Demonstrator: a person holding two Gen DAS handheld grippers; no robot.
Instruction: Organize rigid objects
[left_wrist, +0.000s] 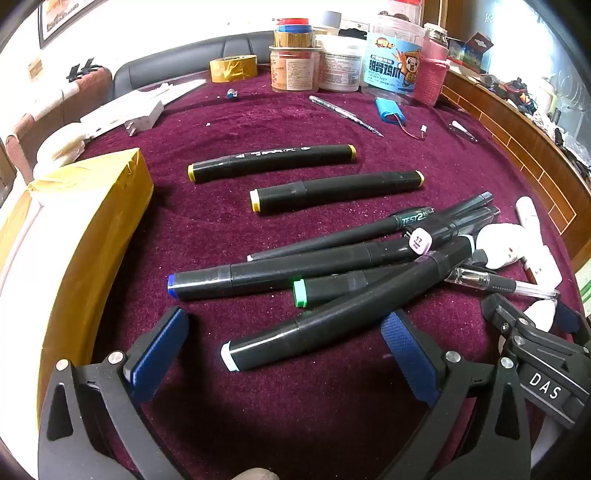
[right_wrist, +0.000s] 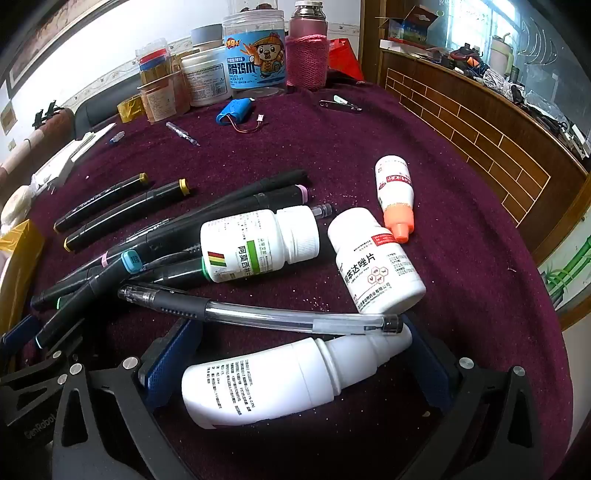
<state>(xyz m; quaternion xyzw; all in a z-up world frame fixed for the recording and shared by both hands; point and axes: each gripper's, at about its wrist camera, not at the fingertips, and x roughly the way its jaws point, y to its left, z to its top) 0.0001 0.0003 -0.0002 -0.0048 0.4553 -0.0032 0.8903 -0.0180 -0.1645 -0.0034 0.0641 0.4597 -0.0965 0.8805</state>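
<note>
Two yellow-capped markers lie side by side on the purple cloth, apart from the pen pile and on its far side. The pile is a heap of black markers crossing each other, with blue, green, pale and pink ends showing. The left gripper is wide open just in front of the pile, and the pale-capped marker lies between its blue fingers without touching them. A yellow box sits left of the pile. The right gripper is open too, with a white spray bottle lying on its side between the fingers (I cannot tell if they touch it). A clear pen lies across the bottle's top, right of the pile. Two white pill bottles and a small orange-tipped bottle lie further right of the pile. Jars stand far behind the pile at the back of the cloth.
</note>
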